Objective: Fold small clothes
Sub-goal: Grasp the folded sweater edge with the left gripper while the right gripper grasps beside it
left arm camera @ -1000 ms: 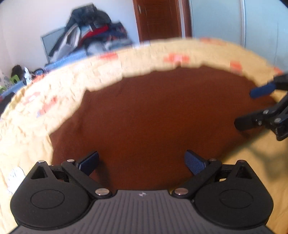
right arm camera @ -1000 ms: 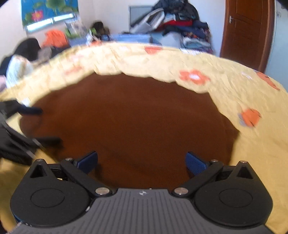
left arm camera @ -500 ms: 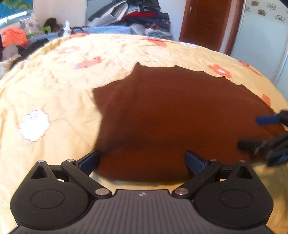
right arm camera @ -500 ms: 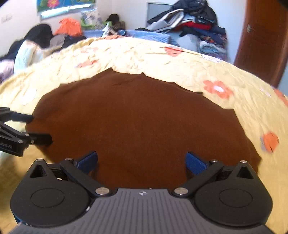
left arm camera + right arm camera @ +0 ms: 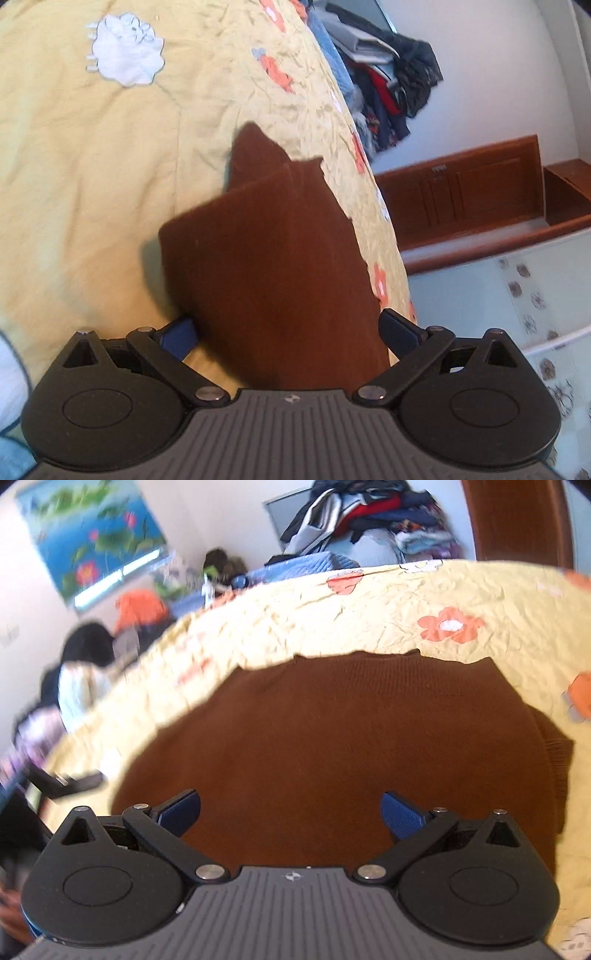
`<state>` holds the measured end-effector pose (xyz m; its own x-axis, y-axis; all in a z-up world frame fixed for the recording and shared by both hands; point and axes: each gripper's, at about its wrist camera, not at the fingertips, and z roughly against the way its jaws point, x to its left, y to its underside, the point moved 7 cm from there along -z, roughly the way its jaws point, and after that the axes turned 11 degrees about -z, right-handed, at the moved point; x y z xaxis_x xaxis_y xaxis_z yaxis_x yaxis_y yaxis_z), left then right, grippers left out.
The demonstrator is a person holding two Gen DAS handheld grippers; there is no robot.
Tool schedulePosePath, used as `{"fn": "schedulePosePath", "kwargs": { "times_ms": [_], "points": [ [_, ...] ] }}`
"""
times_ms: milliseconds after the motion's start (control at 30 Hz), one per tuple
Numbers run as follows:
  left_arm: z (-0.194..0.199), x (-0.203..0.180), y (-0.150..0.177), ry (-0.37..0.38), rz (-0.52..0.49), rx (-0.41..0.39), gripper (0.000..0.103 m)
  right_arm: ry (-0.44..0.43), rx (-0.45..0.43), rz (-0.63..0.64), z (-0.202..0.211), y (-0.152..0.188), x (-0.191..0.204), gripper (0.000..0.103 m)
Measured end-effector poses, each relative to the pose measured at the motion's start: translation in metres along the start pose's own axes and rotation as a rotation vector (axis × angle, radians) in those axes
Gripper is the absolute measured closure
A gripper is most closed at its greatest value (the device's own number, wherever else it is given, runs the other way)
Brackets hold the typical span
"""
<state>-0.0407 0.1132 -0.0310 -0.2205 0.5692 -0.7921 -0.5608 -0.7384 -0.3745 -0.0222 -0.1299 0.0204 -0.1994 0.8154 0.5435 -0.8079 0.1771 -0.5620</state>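
Note:
A brown knit garment point(image 5: 340, 738) lies flat on the yellow flowered bedspread point(image 5: 369, 605). In the left wrist view the garment point(image 5: 273, 266) runs away from the camera, with a folded edge near its far end. My left gripper point(image 5: 288, 332) is open, rolled sideways, with the garment's near end between its blue pads point(image 5: 397, 326). My right gripper point(image 5: 291, 812) is open just above the garment's near edge. The left gripper's black finger point(image 5: 74, 781) shows at the left of the right wrist view.
A pile of clothes point(image 5: 369, 513) lies beyond the bed's far edge, beside a wooden door point(image 5: 517, 517). More clothes and bags point(image 5: 85, 657) lie at the left. A white sheep print point(image 5: 125, 55) marks the bedspread.
My left gripper has rolled sideways and swung to the garment's left end. My right gripper has moved closer over the garment. Both stay open.

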Motion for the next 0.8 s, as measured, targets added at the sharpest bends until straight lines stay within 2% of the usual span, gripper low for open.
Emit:
{"fn": "schedulePosePath", "kwargs": {
  "times_ms": [33, 67, 100, 133, 200, 233, 300, 367, 433, 533, 600, 667, 767, 800],
  "points": [
    [-0.005, 0.002, -0.003, -0.025, 0.019, -0.012, 0.033, -0.028, 0.001, -0.026, 0.0, -0.006, 0.003, 0.0],
    [-0.01, 0.005, -0.006, -0.057, 0.03, -0.013, 0.049, -0.056, 0.003, -0.042, 0.0, -0.012, 0.008, 0.0],
    [-0.011, 0.013, -0.006, -0.11, 0.032, -0.009, 0.078, -0.079, 0.006, -0.05, -0.002, -0.018, 0.013, 0.0],
    [-0.015, 0.015, -0.008, -0.139, 0.027, -0.008, 0.086, -0.098, 0.009, -0.053, -0.004, -0.024, 0.018, 0.0],
    [-0.015, 0.012, -0.007, -0.166, -0.008, -0.014, 0.088, -0.129, 0.029, -0.058, -0.01, -0.034, 0.029, 0.0],
    [-0.015, 0.005, -0.007, -0.192, -0.061, -0.02, 0.089, -0.145, 0.05, -0.062, -0.015, -0.039, 0.036, 0.0],
    [-0.014, -0.017, -0.003, -0.266, -0.282, -0.052, 0.09, -0.185, 0.122, -0.079, -0.033, -0.045, 0.052, 0.0],
    [-0.016, -0.043, 0.008, -0.336, -0.55, -0.091, 0.091, -0.209, 0.215, -0.105, -0.058, -0.049, 0.067, 0.0],
    [-0.018, -0.059, 0.019, -0.373, -0.709, -0.116, 0.092, -0.23, 0.318, -0.119, -0.083, -0.048, 0.087, 0.0],
    [-0.021, -0.07, 0.029, -0.419, -0.863, -0.136, 0.092, -0.24, 0.43, -0.11, -0.118, -0.041, 0.119, 0.0],
    [-0.026, -0.072, 0.032, -0.45, -0.931, -0.14, 0.092, -0.23, 0.503, -0.054, -0.138, -0.034, 0.14, 0.0],
    [-0.031, -0.076, 0.035, -0.472, -1.001, -0.143, 0.092, -0.166, 0.575, 0.033, -0.16, -0.025, 0.156, 0.0],
    [-0.038, -0.082, 0.043, -0.5, -1.111, -0.15, 0.092, -0.051, 0.598, 0.176, -0.185, -0.013, 0.168, 0.0],
    [-0.04, -0.082, 0.043, -0.503, -1.125, -0.148, 0.092, -0.033, 0.61, 0.22, -0.191, -0.009, 0.172, 0.006]
  ]
}}
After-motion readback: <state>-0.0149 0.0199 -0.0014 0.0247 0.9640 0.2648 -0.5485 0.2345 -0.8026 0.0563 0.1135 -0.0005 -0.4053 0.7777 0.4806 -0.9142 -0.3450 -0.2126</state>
